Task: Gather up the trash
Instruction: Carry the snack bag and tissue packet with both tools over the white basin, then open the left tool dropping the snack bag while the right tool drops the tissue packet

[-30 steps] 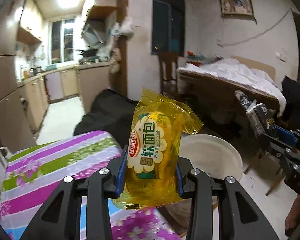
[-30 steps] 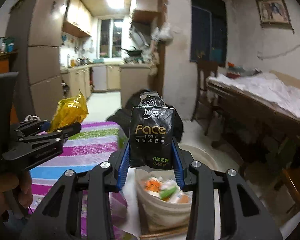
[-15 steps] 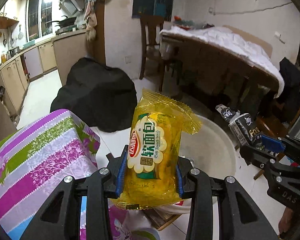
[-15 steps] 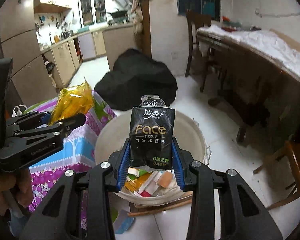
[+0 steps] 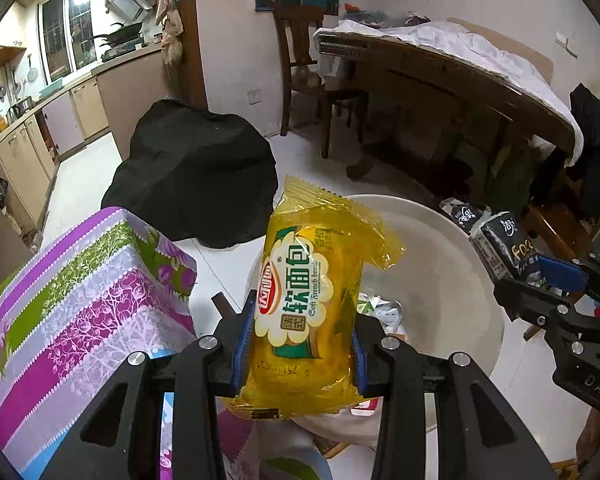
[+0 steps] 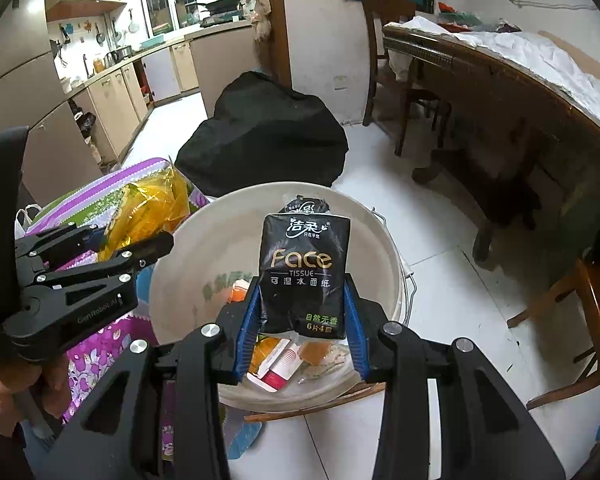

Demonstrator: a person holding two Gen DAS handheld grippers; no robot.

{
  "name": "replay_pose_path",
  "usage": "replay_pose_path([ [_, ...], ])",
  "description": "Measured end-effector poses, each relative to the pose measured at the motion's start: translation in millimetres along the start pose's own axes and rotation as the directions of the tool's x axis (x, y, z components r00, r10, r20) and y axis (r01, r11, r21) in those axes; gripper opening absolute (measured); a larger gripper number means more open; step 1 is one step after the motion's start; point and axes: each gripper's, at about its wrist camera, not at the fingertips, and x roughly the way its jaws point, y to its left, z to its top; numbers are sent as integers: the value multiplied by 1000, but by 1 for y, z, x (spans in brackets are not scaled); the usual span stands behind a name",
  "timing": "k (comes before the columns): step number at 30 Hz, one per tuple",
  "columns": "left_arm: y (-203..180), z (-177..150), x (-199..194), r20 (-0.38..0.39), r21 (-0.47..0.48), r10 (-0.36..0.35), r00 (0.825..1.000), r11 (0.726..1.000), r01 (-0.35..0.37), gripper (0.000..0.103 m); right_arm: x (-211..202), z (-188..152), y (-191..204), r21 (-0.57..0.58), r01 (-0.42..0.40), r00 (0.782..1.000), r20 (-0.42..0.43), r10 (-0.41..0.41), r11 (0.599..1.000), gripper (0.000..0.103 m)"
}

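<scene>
My left gripper (image 5: 300, 354) is shut on a yellow soft-bread wrapper (image 5: 312, 304), held upright over the near left rim of a white bucket (image 5: 440, 280). My right gripper (image 6: 304, 330) is shut on a black tissue pack (image 6: 304, 272), held above the same bucket (image 6: 188, 272). Several pieces of trash (image 6: 288, 360) lie at the bucket's bottom. In the right wrist view the left gripper (image 6: 112, 252) shows at the left with the yellow wrapper (image 6: 148, 208). In the left wrist view the right gripper (image 5: 548, 280) shows at the right with the tissue pack (image 5: 508, 246).
A table with a striped purple, green and white cloth (image 5: 72, 300) stands left of the bucket. A black covered heap (image 5: 196, 176) sits on the white tiled floor behind. A wooden table (image 6: 480, 76) and chairs (image 5: 312, 64) stand to the right; kitchen cabinets (image 6: 112, 96) lie at the back left.
Both grippers have tipped downward and moved over the bucket, each still holding its item. The bucket's inside and the trash in it have come into view.
</scene>
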Motion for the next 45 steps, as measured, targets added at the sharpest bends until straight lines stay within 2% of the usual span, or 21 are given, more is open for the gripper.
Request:
replay_pose_path([
  [34, -5, 0, 16, -29, 13, -29, 999, 999, 29, 40, 6, 4, -3, -5, 7, 1000, -19, -7, 1000, 37],
  [41, -6, 2, 19, -34, 13, -38, 999, 999, 39, 40, 8, 6, -5, -1, 3, 1000, -21, -3, 1000, 40],
  [43, -5, 2, 21, -36, 7, -38, 999, 999, 39, 43, 8, 6, -6, 4, 0, 1000, -18, 0, 1000, 43],
  [45, -3, 4, 22, -34, -3, -26, 999, 1000, 26, 61, 7, 5, -7, 12, 3, 1000, -11, -3, 1000, 56],
])
